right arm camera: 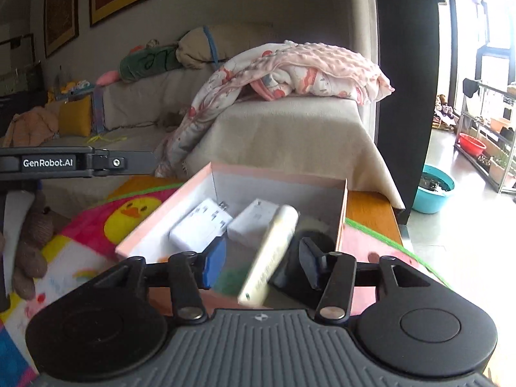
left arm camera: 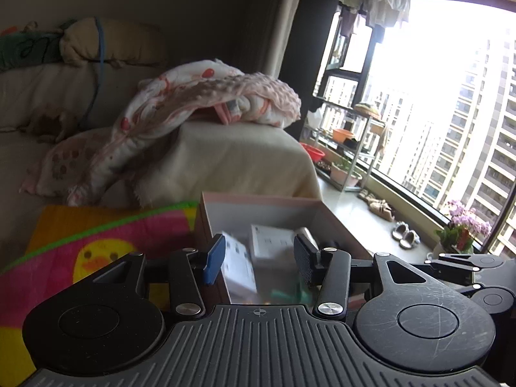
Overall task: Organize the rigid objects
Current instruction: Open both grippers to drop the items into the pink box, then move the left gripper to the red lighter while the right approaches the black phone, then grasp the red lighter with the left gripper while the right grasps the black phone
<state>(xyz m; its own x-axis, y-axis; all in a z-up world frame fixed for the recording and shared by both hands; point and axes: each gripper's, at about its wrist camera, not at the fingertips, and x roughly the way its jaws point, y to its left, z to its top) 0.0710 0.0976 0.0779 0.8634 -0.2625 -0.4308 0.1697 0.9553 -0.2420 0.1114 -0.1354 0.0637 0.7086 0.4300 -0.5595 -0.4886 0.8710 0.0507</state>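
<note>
An open pink cardboard box (right arm camera: pixel 277 174) stands on a colourful duck mat (right arm camera: pixel 129 213). Inside it lie two white boxes (right arm camera: pixel 200 225) (right arm camera: pixel 253 222), something green (right arm camera: pixel 232 277) and a dark object (right arm camera: pixel 290 274). A cream tube (right arm camera: pixel 274 251), tilted and blurred, hangs over the box between the jaws of my right gripper (right arm camera: pixel 262 262). The pads stand apart from the tube, so this gripper is open. In the left wrist view my left gripper (left arm camera: pixel 258 258) hovers open over the same pink box (left arm camera: pixel 258 198), with the white boxes (left arm camera: pixel 240 264) behind its fingers and nothing held.
A beige sofa (right arm camera: pixel 290 135) with a pink blanket (right arm camera: pixel 306 67) stands just behind the box. The wooden table edge (right arm camera: pixel 371 213) runs to the right of it. A brown stuffed toy (right arm camera: pixel 32 245) lies at the left. A blue basin (right arm camera: pixel 432 190) sits on the floor.
</note>
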